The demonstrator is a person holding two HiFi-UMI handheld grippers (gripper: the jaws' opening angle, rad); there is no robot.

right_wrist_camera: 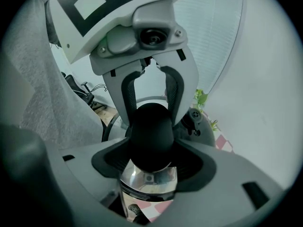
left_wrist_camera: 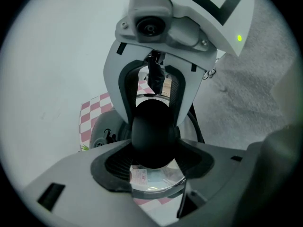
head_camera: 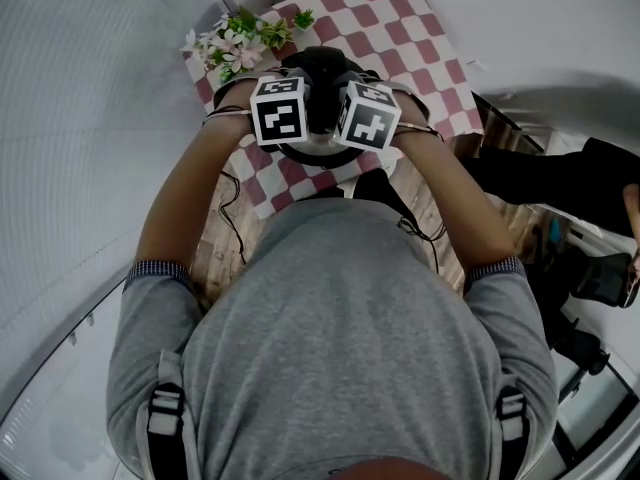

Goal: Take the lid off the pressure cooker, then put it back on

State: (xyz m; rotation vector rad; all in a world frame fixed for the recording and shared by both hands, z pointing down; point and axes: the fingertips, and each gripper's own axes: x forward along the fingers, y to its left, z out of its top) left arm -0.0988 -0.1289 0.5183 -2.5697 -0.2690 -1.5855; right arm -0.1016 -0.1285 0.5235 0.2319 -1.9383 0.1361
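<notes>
The cooker's shiny lid [left_wrist_camera: 158,181] [right_wrist_camera: 147,181] carries a black knob [left_wrist_camera: 152,136] [right_wrist_camera: 151,136]. My left gripper [left_wrist_camera: 154,162] and right gripper [right_wrist_camera: 151,162] close on that knob from opposite sides, and their pads hug it. Each gripper view looks across at the other: the right gripper [left_wrist_camera: 154,119] and the left gripper [right_wrist_camera: 151,112]. In the head view the marker cubes cover the knob, and only the cooker's rim [head_camera: 310,153] shows under them. A dark rounded cooker part with a small valve [left_wrist_camera: 102,136] [right_wrist_camera: 203,122] lies beside the lid. I cannot tell whether the lid rests on the pot.
The cooker stands on a red-and-white checked cloth [head_camera: 400,38] on a wooden table [head_camera: 215,248]. A bunch of flowers [head_camera: 235,43] lies at the cloth's far left. Thin cables [head_camera: 232,203] trail over the near edge. Dark chairs and gear [head_camera: 560,178] stand to the right.
</notes>
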